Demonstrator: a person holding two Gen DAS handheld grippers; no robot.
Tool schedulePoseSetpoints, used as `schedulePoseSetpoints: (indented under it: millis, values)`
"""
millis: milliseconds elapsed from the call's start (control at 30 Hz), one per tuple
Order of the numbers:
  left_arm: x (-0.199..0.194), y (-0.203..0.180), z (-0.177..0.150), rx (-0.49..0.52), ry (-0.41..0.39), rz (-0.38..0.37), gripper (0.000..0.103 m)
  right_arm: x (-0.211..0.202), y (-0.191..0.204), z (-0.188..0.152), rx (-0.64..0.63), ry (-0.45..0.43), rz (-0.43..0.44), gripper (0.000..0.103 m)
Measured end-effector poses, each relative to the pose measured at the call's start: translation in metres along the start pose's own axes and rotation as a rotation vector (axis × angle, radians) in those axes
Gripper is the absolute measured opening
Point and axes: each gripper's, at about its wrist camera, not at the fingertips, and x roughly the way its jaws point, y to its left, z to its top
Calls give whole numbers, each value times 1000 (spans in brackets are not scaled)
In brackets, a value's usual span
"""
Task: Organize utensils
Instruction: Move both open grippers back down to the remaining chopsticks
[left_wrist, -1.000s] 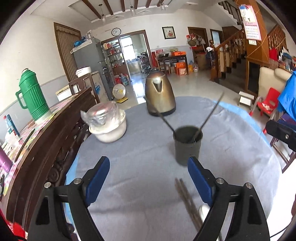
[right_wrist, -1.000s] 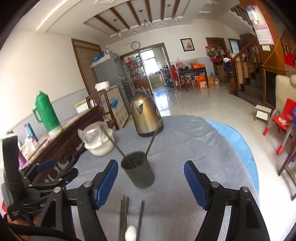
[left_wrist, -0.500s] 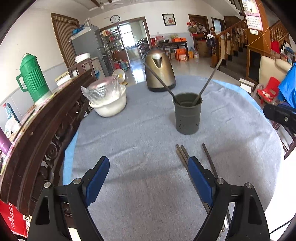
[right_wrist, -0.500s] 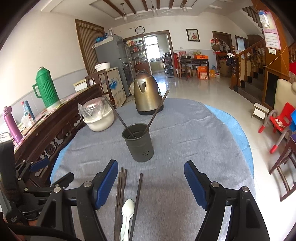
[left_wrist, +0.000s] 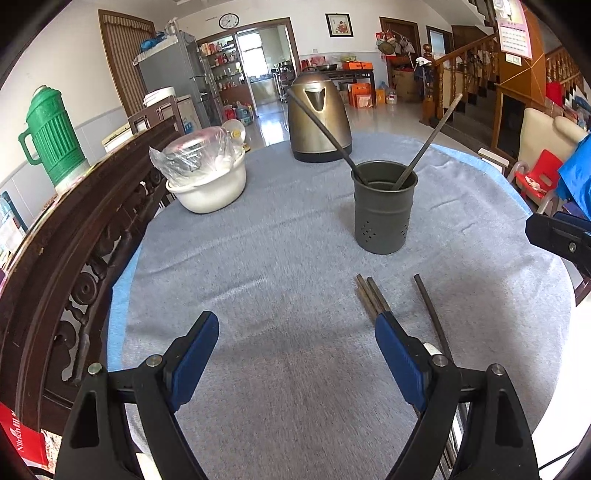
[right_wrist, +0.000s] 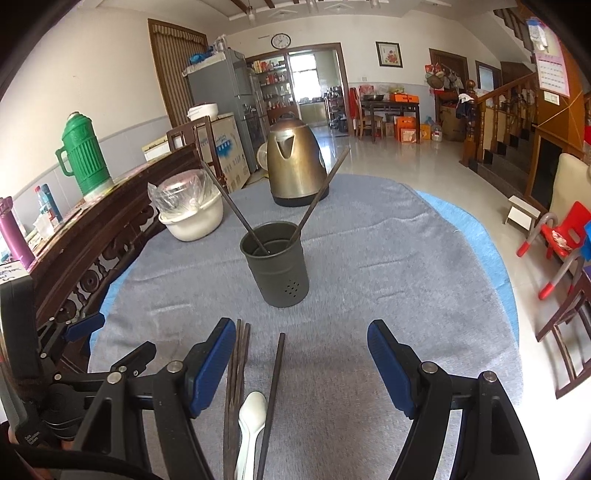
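A dark grey utensil cup (left_wrist: 384, 212) (right_wrist: 276, 264) stands mid-table with two dark chopsticks (left_wrist: 428, 142) (right_wrist: 322, 194) leaning out of it. Nearer, several dark chopsticks (left_wrist: 367, 297) (right_wrist: 238, 363) lie side by side on the grey cloth, one single chopstick (left_wrist: 430, 310) (right_wrist: 273, 384) a little to their right, and a white spoon (right_wrist: 251, 417) between them. My left gripper (left_wrist: 295, 349) hovers open above bare cloth, left of the loose chopsticks. My right gripper (right_wrist: 301, 360) is open above the single chopstick and the spoon, holding nothing.
A brass kettle (left_wrist: 317, 118) stands at the table's far side, and a white bowl under plastic wrap (left_wrist: 205, 175) at the far left. A carved dark wood rail (left_wrist: 66, 258) runs along the left edge, with a green thermos (left_wrist: 51, 136) behind it. Chairs (right_wrist: 554, 240) stand on the right.
Both grippers have sunk and tipped downward toward the table. The loose chopsticks and the spoon have come into fuller view below them. Neither gripper's opening has changed.
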Motion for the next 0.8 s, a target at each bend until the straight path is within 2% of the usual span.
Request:
schedulePoseSetpoints:
  millis: [567, 633, 767, 800]
  values:
    - [32, 4, 4, -11, 35, -22, 87, 45, 3, 0, 20, 94, 12, 75]
    - [34, 5, 4, -12, 37, -25, 87, 48, 3, 0, 27, 102, 17, 71]
    - [39, 5, 5, -13, 40, -31, 87, 61, 4, -1, 30, 141, 32, 55]
    - [40, 5, 6, -13, 41, -32, 87, 63, 5, -2, 30, 151, 36, 54]
